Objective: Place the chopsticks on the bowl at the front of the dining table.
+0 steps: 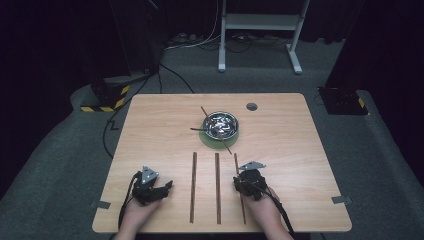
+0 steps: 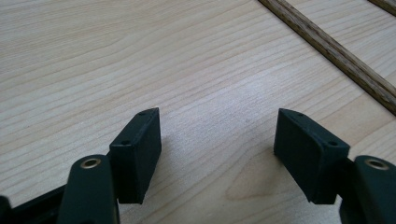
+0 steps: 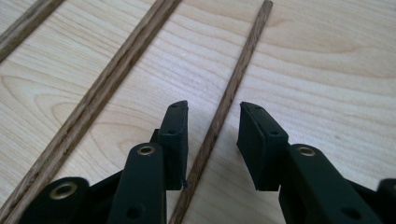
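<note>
High view: near the tabletop's (image 1: 150, 120) front edge two hands come in, each with tongs. The left tongs (image 1: 159, 189) rest toward the front left corner, and in the left gripper view (image 2: 217, 140) their jaws stand wide over bare wood with nothing between them, a dark stick (image 2: 336, 56) lying off to the side. The right tongs (image 1: 246, 181) sit right of centre at the front, over the thin stick (image 1: 239, 185), the rightmost of three parallel sticks that run from the front edge toward the middle. In the right gripper view (image 3: 214, 121) the jaws stand narrowly apart, one on each side of the thin stick (image 3: 233, 84), which lies flat on the wood; the pads do not press on it. Left of it lie the middle stick (image 1: 217, 187) and the left stick (image 1: 193, 187). Farther back, past the tabletop's centre, a shiny metal bowl (image 1: 220, 125) sits on a green mat (image 1: 206, 139), with more sticks (image 1: 204, 112) propped in it. A grey disc (image 1: 251, 106) lies near the far edge.
</note>
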